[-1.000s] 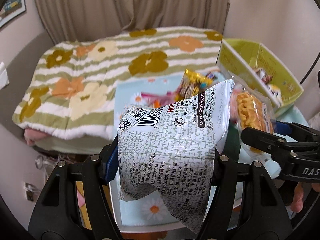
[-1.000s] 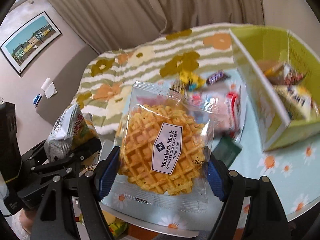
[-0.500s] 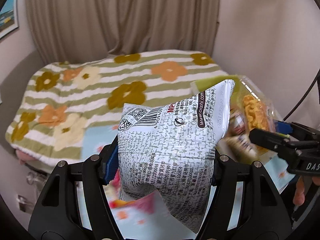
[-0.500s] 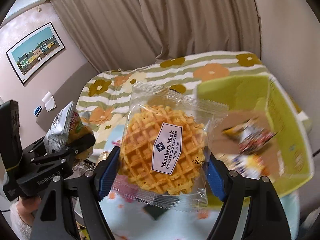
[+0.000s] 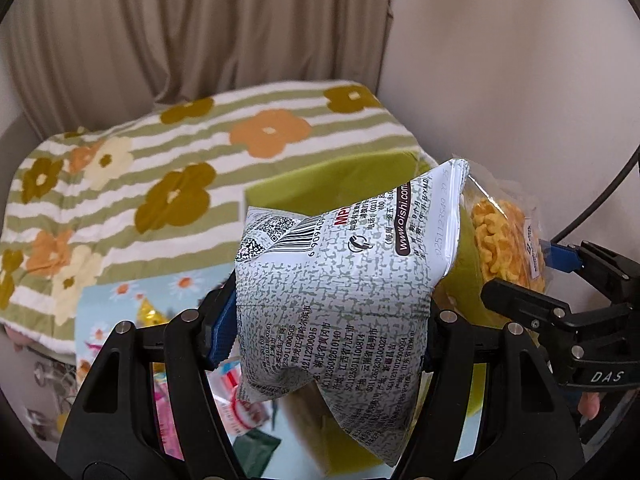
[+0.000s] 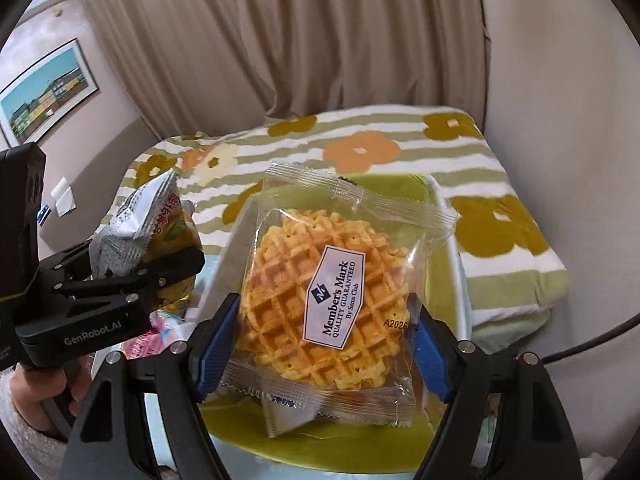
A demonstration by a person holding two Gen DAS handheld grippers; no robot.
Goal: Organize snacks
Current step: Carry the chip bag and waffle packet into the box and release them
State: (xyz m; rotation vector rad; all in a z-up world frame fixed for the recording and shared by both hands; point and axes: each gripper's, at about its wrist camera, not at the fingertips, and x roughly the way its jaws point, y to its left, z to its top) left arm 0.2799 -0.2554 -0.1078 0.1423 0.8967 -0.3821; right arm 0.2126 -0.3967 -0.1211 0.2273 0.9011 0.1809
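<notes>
Left gripper pinching puffy, light chip bag mid-frame; right gripper pinching brittle wrapped waffle; probably best gripped by the edges.

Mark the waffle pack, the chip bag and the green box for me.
waffle pack [image 6: 320, 300], right wrist view, on the waffle beside its label.
chip bag [image 5: 332, 320], left wrist view, on its printed back.
green box [image 6: 438, 276], right wrist view, on its inner wall.

Gripper — chip bag clamped
</notes>
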